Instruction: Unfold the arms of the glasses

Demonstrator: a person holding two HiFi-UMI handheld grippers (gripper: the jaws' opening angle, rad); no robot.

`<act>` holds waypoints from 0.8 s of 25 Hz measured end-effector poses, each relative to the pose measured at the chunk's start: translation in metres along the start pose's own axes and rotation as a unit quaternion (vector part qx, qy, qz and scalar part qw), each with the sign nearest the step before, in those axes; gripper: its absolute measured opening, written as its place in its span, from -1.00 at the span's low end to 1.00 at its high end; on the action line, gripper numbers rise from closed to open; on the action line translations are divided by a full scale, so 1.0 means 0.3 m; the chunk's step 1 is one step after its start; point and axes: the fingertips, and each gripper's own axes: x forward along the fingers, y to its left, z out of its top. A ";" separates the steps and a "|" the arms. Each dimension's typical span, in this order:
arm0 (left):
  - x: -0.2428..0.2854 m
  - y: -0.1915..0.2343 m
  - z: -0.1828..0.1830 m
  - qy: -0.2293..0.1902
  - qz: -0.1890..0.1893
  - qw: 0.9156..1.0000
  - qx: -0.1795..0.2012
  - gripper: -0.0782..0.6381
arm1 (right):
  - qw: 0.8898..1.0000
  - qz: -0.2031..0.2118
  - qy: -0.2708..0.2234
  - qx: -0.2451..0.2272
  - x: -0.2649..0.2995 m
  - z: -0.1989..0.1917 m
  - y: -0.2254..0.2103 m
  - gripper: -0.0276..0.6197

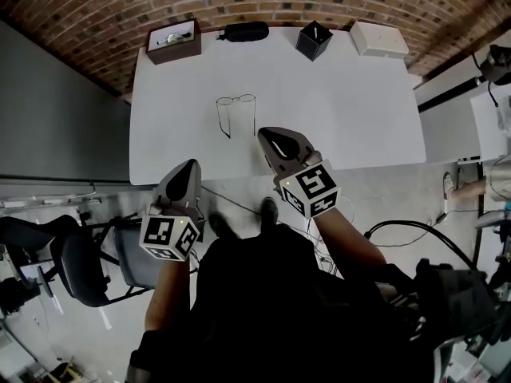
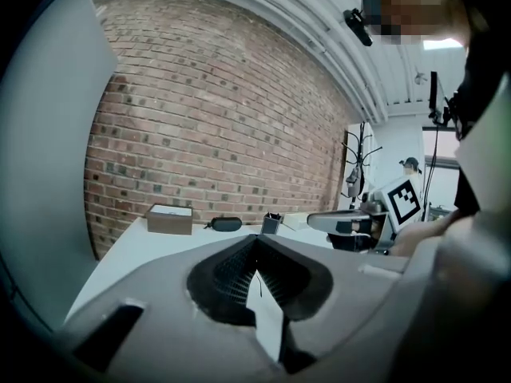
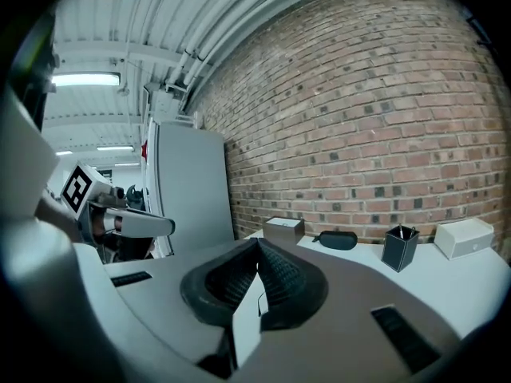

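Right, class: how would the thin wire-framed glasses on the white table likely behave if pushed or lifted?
The thin wire-framed glasses probably weigh very little: the frame is a mere dark line. On the smooth white table they would likely slide rather than roll. The slender arm sticking out looks easily bent.

brick wall (image 1: 104, 14), white table (image 1: 351, 110), office chair (image 1: 72, 262)

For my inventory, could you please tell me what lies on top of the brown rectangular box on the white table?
A small silvery object lies on the pale top of the brown rectangular box, too small to identify. The box's inside is covered.
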 end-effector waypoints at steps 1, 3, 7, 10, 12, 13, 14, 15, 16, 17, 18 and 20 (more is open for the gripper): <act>-0.012 0.016 0.012 -0.004 -0.001 1.000 -0.005 -0.75 | 1.000 -0.004 0.003 -0.001 0.008 0.005 0.018 -0.88; -0.038 0.039 0.033 -0.011 -0.012 1.000 -0.017 -0.75 | 1.000 -0.008 0.004 -0.006 0.017 0.022 0.058 -0.88; -0.087 0.047 0.082 -0.024 -0.040 0.999 -0.002 -0.75 | 0.999 -0.024 -0.005 -0.028 0.022 0.073 0.116 -0.89; -0.123 0.088 0.103 -0.031 -0.025 0.999 -0.006 -0.75 | 0.999 -0.041 -0.006 -0.024 0.021 0.103 0.139 -0.89; -0.140 0.109 0.111 -0.033 -0.020 0.999 -0.012 -0.75 | 0.998 -0.050 -0.009 -0.021 0.018 0.124 0.150 -0.89; -0.148 0.109 0.118 -0.036 -0.024 0.999 -0.007 -0.75 | 0.998 -0.053 -0.011 -0.020 0.017 0.134 0.157 -0.89; -0.155 0.104 0.128 -0.040 -0.031 0.999 0.002 -0.75 | 0.998 -0.055 -0.014 -0.020 0.017 0.145 0.167 -0.89; -0.160 0.099 0.138 -0.043 -0.038 0.998 0.010 -0.75 | 0.998 -0.054 -0.017 -0.019 0.017 0.155 0.177 -0.89; -0.163 0.096 0.148 -0.047 -0.043 0.998 0.014 -0.75 | 0.998 -0.053 -0.020 -0.019 0.018 0.165 0.189 -0.89; -0.164 0.096 0.155 -0.050 -0.046 0.998 0.011 -0.75 | 0.998 -0.052 -0.023 -0.020 0.019 0.173 0.201 -0.89; -0.164 0.099 0.161 -0.053 -0.048 0.997 0.004 -0.75 | 0.998 -0.051 -0.025 -0.021 0.018 0.178 0.212 -0.89; -0.164 0.106 0.170 -0.060 -0.049 0.997 -0.011 -0.75 | 0.998 -0.050 -0.026 -0.022 0.018 0.181 0.227 -0.89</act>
